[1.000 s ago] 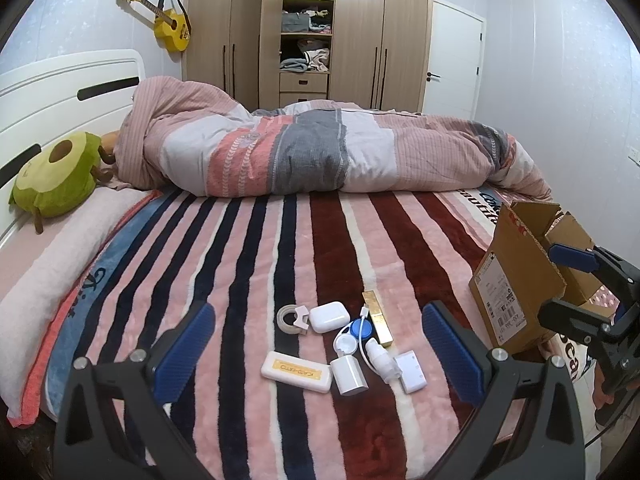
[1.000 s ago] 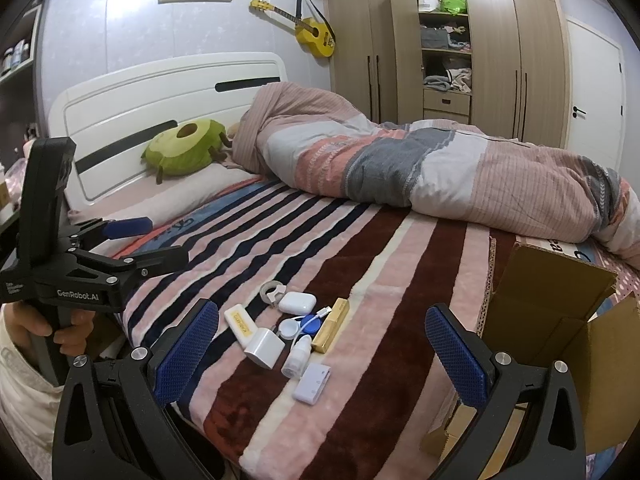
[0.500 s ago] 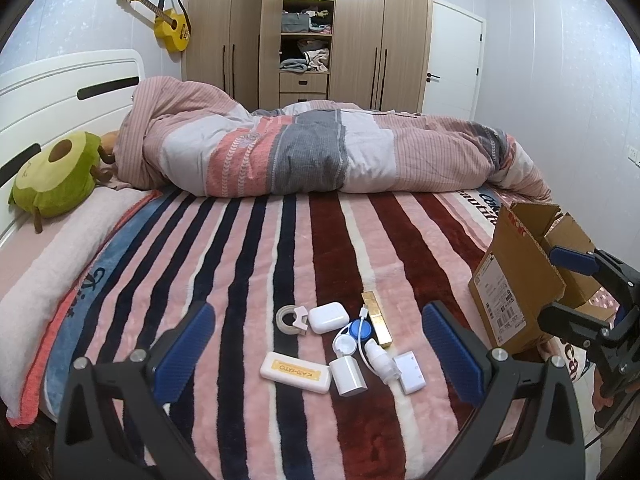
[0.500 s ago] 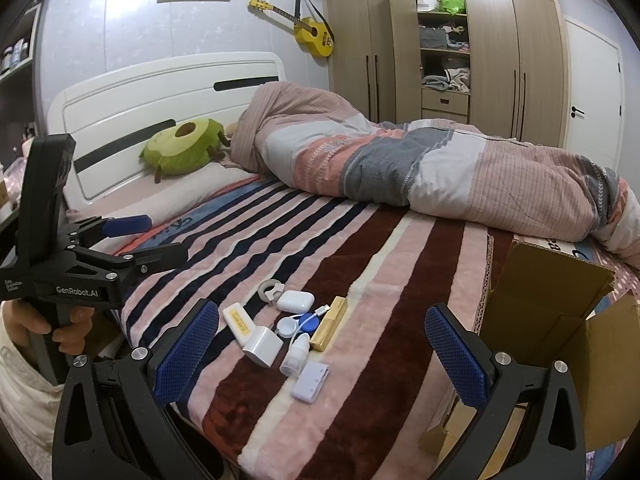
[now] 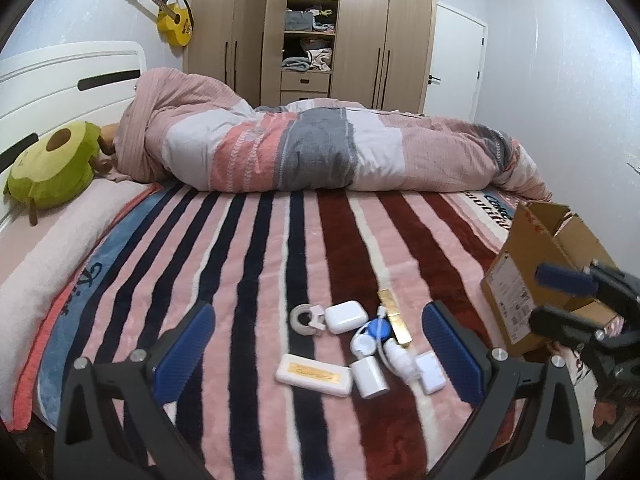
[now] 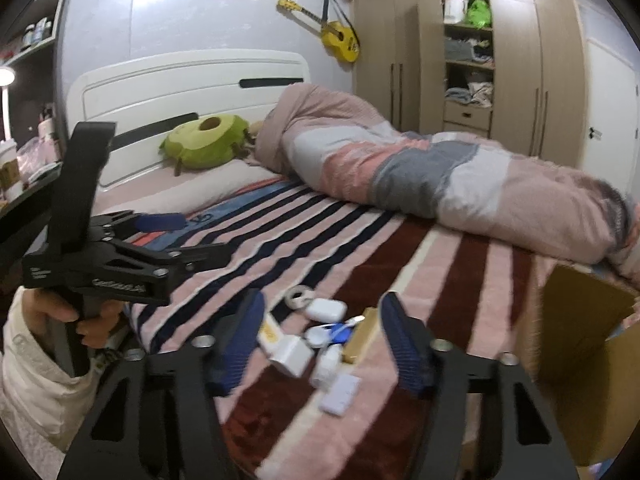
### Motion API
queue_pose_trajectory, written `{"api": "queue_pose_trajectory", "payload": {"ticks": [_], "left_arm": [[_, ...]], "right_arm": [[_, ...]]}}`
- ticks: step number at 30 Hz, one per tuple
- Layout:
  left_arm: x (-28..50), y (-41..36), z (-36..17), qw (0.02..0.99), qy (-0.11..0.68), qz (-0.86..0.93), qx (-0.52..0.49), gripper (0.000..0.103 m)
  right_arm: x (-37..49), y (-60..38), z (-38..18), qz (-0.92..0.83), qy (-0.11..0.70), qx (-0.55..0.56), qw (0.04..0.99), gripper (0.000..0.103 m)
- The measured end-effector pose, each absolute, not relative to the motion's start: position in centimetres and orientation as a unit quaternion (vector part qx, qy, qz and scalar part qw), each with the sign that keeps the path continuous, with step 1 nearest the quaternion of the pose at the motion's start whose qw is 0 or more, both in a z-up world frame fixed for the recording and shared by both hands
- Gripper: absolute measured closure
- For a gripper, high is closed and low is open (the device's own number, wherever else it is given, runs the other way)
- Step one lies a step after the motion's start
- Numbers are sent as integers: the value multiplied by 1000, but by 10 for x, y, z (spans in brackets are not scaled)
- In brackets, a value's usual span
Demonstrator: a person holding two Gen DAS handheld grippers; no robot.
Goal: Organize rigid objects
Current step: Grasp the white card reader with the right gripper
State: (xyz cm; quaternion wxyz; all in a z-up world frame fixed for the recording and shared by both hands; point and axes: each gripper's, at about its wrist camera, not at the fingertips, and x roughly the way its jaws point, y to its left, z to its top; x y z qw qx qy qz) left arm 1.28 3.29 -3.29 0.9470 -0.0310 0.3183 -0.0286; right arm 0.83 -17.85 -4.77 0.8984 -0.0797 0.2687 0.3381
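Right tongs (image 6: 320, 344), spread, now nearer small items (image 5: 360, 344) at bed's near edge; left tongs (image 5: 320, 356) spread; cardboard box (image 5: 536, 280) awaits, nothing sorted.

Small items (image 5: 360, 344) clustered on bed (image 5: 248, 264); box (image 5: 532, 280) right.

I'm seeing matte black frames on both tools, silver screws on the arms. The left gripper (image 5: 318, 344) carries ribbed blue pads (image 5: 185, 346) on long angular fingers. The right gripper (image 6: 322, 344) has the same blue pads (image 6: 406, 354), blurred. White lettering marks the left tool's side, unreadable. Bare-skinned left hand (image 6: 66, 320), fuzzy cream sleeve (image 6: 36, 376).
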Motion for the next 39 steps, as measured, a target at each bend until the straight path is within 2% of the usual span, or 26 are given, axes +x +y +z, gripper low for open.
{"api": "queue_pose_trajectory", "payload": {"ticks": [3, 12, 17, 30, 32, 34, 38, 39], "left_arm": [[17, 46, -45, 944, 325, -33, -39, 0], [34, 58, -84, 942, 333, -27, -25, 0], [40, 57, -104, 935, 353, -34, -27, 0], [43, 46, -115, 927, 372, -52, -18, 0], [42, 44, -115, 927, 371, -57, -16, 0], [41, 42, -114, 927, 370, -63, -14, 1], [38, 39, -113, 931, 359, -67, -10, 0], [37, 39, -112, 931, 357, -67, -9, 0]], "right_arm": [[7, -166, -68, 344, 280, -80, 892, 64], [27, -160, -165, 266, 365, -58, 890, 64], [49, -158, -195, 221, 392, -76, 890, 60], [63, -157, -210, 192, 402, -121, 887, 61], [62, -154, -209, 189, 402, -133, 886, 64], [62, -157, -207, 174, 402, -145, 887, 76], [64, -163, -206, 165, 403, -154, 887, 75], [64, -163, -206, 166, 398, -156, 888, 70]]}}
